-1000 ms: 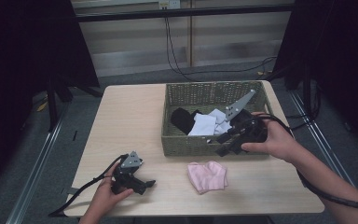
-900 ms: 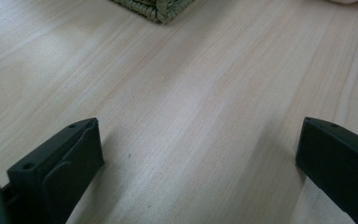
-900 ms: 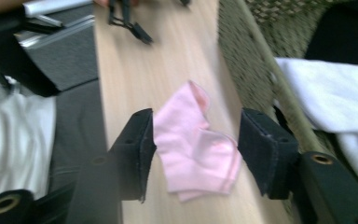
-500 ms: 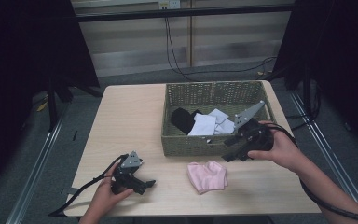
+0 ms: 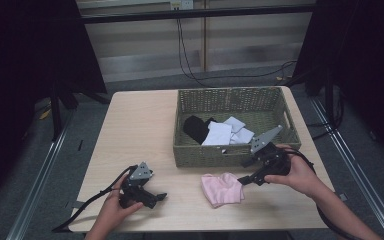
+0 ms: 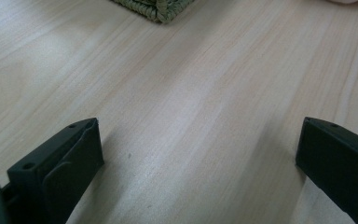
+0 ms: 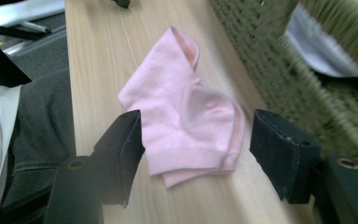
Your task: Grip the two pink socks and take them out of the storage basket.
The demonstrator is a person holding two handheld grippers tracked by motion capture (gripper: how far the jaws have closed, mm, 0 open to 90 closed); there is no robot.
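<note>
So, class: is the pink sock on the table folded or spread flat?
Folded. The pink sock lies doubled over, its layered edges showing at the near end, on the table.

The sock [image 5: 222,189] is showing a plain pale pink, with a slightly deeper pink band running along its cuff edge in the right gripper view [image 7: 186,126]. The table [image 5: 140,130] is showing a light blond wood grain in fine streaks. The basket [image 5: 220,155] at twelve o'clock from the sock is showing an olive-green woven weave. Inside it, a black cloth [image 5: 197,128] is lying at nine o'clock from the white cloths [image 5: 225,132]. The right tool [image 5: 243,171] is looking black, with a grey plate [image 5: 265,139] on top. The left tool [image 5: 159,198] is likewise showing black under a grey plate [image 5: 140,171], its matte black jaws framing bare wood in the left gripper view.
</note>
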